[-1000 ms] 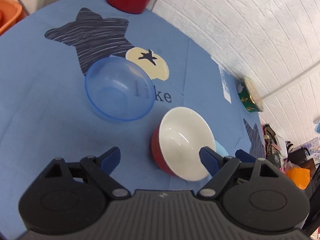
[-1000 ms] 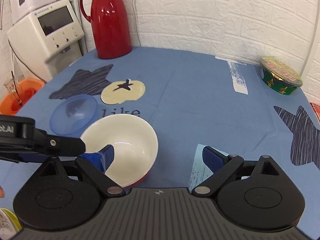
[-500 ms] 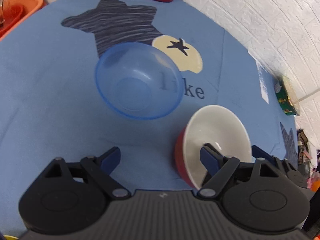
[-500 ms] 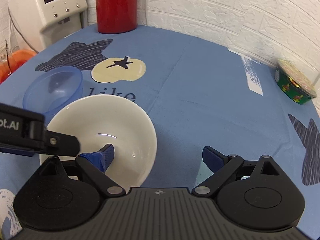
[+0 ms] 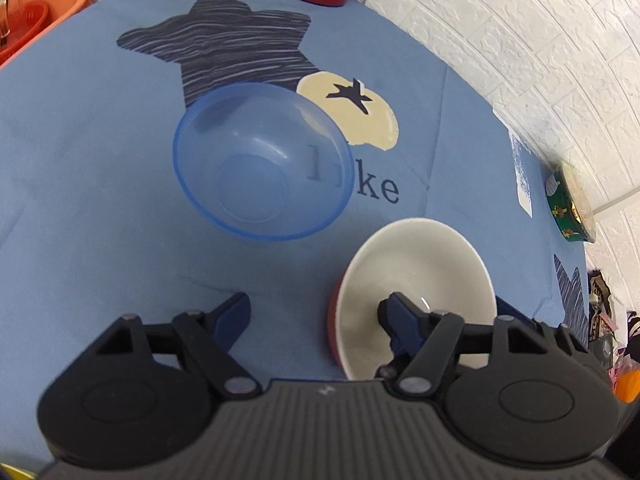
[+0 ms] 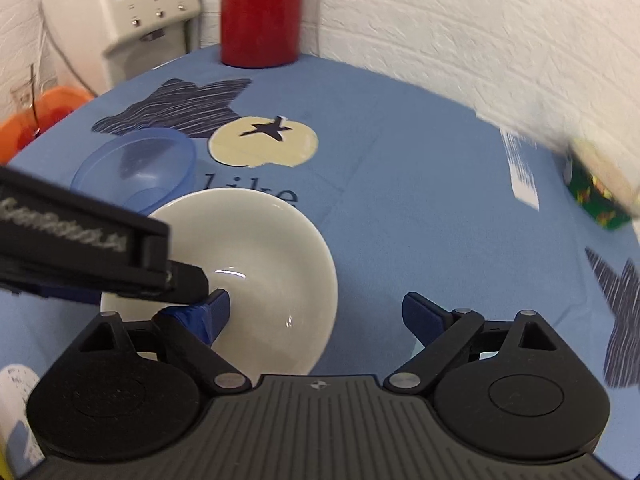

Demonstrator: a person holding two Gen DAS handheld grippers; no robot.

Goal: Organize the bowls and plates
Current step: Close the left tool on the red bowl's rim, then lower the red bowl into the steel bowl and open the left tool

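Observation:
A bowl, red outside and white inside (image 5: 416, 276) (image 6: 256, 248), sits tilted on the blue tablecloth (image 5: 80, 160). Just beyond it to the left stands an empty, translucent blue bowl (image 5: 260, 164) (image 6: 136, 168). My left gripper (image 5: 316, 312) is open, its right finger inside the white bowl and its left finger outside the red wall. My right gripper (image 6: 318, 312) is open too, straddling the bowl's near-right rim with its left finger inside. In the right wrist view the left gripper's black body (image 6: 80, 240) covers the bowl's left edge.
A red thermos (image 6: 260, 12) and a white dispenser (image 6: 132, 12) stand at the far edge by the brick wall. A green foil-lidded tub (image 5: 572, 204) sits far right. An orange basin (image 5: 32, 20) is beyond the table's left edge. A pale paper slip (image 6: 416, 346) lies under my right finger.
Both cameras have closed in over the bowls, so the blue bowl now fills more of the left view. Each gripper's inner finger reaches deeper into the white bowl. Both stay open.

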